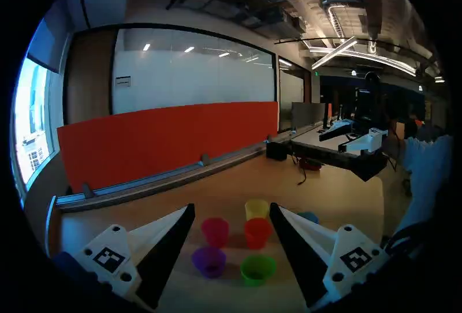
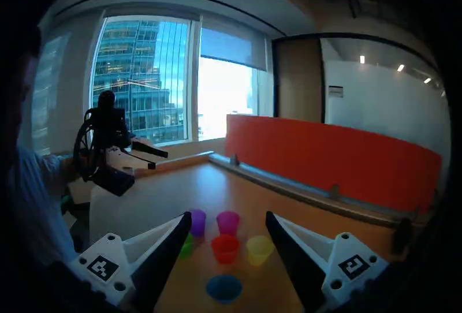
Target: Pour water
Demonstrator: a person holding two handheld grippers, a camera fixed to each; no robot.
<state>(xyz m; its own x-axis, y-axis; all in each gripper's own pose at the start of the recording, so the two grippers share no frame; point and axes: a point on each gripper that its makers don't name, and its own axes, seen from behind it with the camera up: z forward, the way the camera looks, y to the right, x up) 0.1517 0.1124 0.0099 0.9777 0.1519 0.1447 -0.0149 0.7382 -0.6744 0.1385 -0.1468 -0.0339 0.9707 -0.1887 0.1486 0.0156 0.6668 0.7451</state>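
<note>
Holding the left claw [image 1: 231, 205] and right claw [image 2: 227, 213] spread apart and empty, we face the cups [image 1: 257, 232] on the desk [image 1: 242, 183], dead ahead and below. Green cup [image 1: 257, 268] sits nearest the left, blue cup [image 2: 224, 287] nearest the right.

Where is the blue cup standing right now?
In the right gripper view, the blue cup stands nearest the camera, low in the centre, just in front of the red cup.

Six cups [image 1: 257, 232] stand clustered close together on the table [image 1: 242, 180], with the divider [image 1: 167, 134] standing behind them along the table's far edge.
</note>
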